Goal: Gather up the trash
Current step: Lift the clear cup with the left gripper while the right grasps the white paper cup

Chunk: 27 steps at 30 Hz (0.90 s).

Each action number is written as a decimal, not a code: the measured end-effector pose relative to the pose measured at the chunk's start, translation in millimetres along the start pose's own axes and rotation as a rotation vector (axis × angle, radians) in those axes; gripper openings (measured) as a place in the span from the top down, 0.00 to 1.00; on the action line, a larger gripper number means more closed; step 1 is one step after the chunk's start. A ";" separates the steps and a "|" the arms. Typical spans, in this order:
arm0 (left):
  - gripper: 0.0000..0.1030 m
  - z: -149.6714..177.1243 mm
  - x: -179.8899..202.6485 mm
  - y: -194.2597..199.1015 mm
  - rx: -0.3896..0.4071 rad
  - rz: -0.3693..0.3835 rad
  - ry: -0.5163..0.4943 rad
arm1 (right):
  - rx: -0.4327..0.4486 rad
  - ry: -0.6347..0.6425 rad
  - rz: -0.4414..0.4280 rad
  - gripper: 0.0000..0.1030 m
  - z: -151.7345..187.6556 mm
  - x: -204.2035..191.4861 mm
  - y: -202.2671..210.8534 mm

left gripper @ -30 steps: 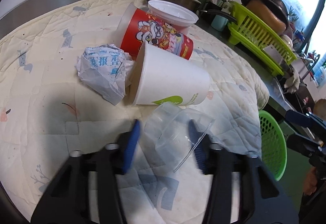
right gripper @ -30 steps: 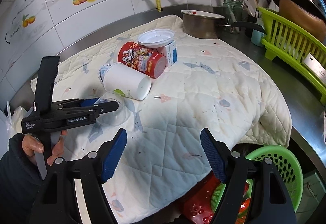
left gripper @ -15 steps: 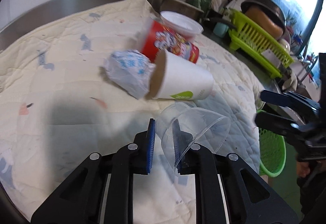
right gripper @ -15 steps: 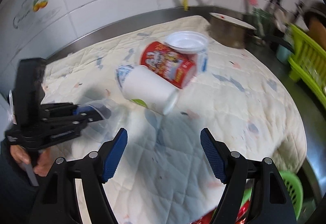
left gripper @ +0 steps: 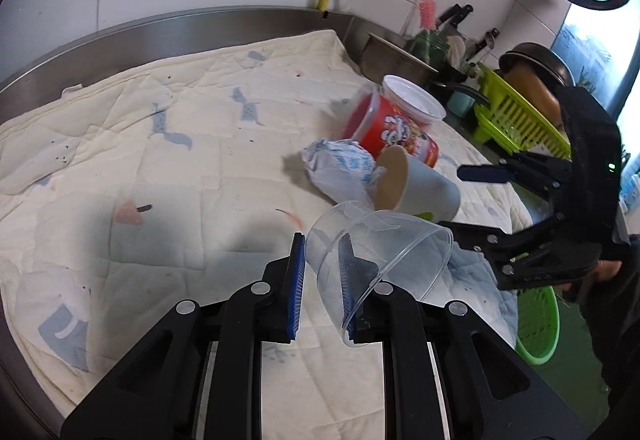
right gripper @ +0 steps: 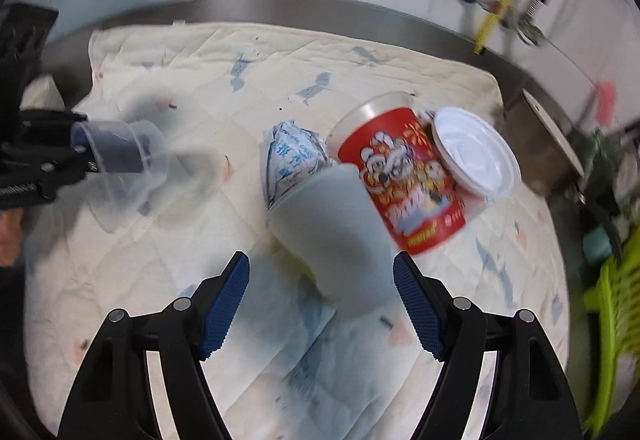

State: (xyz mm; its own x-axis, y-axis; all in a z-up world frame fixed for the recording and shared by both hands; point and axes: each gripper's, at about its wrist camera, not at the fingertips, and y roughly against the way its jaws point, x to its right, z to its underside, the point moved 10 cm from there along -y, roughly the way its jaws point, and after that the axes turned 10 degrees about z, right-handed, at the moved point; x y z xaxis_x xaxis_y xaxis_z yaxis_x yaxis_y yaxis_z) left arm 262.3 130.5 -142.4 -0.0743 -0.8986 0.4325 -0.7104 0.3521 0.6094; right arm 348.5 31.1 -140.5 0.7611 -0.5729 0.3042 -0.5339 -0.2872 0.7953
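Note:
My left gripper (left gripper: 322, 280) is shut on the wall of a clear plastic cup (left gripper: 384, 260), one finger inside it, and holds it above the quilted cloth (left gripper: 160, 159). The same clear plastic cup (right gripper: 124, 155) shows at the left of the right wrist view, in the left gripper (right gripper: 86, 151). My right gripper (right gripper: 320, 300) stands open just in front of the base of a white paper cup (right gripper: 336, 228) that lies on its side. Behind that cup lie a crumpled wrapper (right gripper: 292, 155), a red noodle tub (right gripper: 404, 179) and a white lid (right gripper: 472, 151).
A steel pot (left gripper: 396, 59) and a green dish rack (left gripper: 520, 119) stand at the far right of the counter. A green basket (left gripper: 536, 324) sits below the counter's front edge. A steel backsplash (left gripper: 160, 35) and tiled wall bound the far side.
The left gripper shut on the clear cup and lifted it off the cloth, moving left. The right gripper rolled and swung over toward the white paper cup.

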 end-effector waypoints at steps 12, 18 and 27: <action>0.84 4.0 -15.4 -4.0 -0.008 -0.001 0.040 | -0.033 0.187 0.112 0.34 -4.9 0.0 -35.0; 0.84 3.2 -14.2 -3.3 -0.005 0.006 0.048 | -0.025 0.203 0.171 0.41 -4.8 4.2 -37.6; 0.84 -1.0 1.4 5.0 0.011 0.024 0.032 | 0.002 0.072 0.085 0.46 7.0 -8.1 -3.2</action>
State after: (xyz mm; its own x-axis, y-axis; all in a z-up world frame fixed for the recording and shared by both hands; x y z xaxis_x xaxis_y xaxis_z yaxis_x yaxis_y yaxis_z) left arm 259.3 131.3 -138.1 -0.0694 -0.8811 0.4678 -0.7160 0.3705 0.5916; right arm 341.4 31.3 -149.2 0.7375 -0.5384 0.4078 -0.5985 -0.2410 0.7640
